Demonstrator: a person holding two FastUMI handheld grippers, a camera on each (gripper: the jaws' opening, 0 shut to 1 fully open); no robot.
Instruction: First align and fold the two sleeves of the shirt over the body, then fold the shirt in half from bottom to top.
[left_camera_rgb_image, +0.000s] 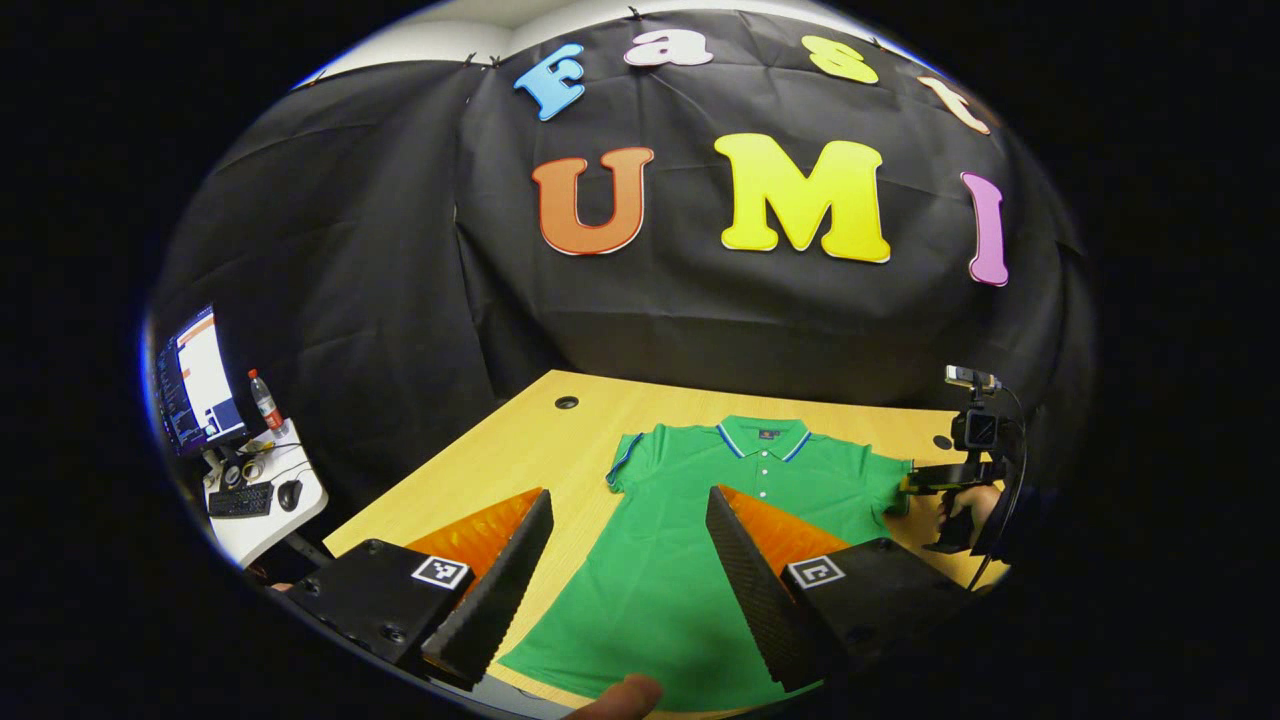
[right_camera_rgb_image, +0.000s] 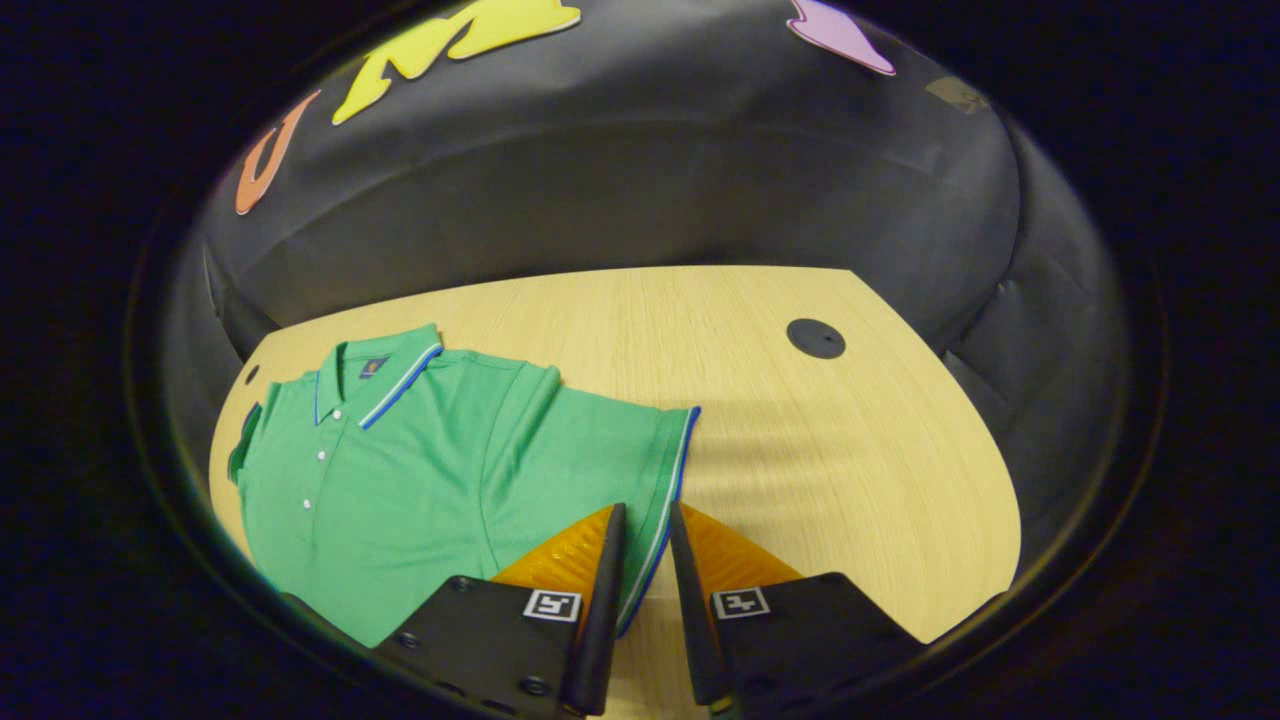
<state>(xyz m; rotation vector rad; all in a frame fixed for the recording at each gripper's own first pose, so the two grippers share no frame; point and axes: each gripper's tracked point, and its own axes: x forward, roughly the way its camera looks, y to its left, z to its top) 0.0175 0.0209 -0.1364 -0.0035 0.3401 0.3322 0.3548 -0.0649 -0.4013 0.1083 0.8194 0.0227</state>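
We see shirt (left_camera_rgb_image: 690, 520) flat on table (left_camera_rgb_image: 520, 440), bare wood w/ room to its R. Right gripper (right_camera_rgb_image: 645, 545) pinches sleeve hem (right_camera_rgb_image: 668, 500); left gripper (left_camera_rgb_image: 630, 560) spread wide above shirt body. Side desk w/ monitor (left_camera_rgb_image: 195, 385), bottle (left_camera_rgb_image: 265, 400) far L.

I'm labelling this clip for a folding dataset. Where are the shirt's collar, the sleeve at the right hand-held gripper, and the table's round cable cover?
collar (right_camera_rgb_image: 385, 385): right gripper view, on its striped edge.
sleeve (right_camera_rgb_image: 610, 455): right gripper view, mid-fabric above the cuff.
cable cover (right_camera_rgb_image: 815, 338): right gripper view, its centre.
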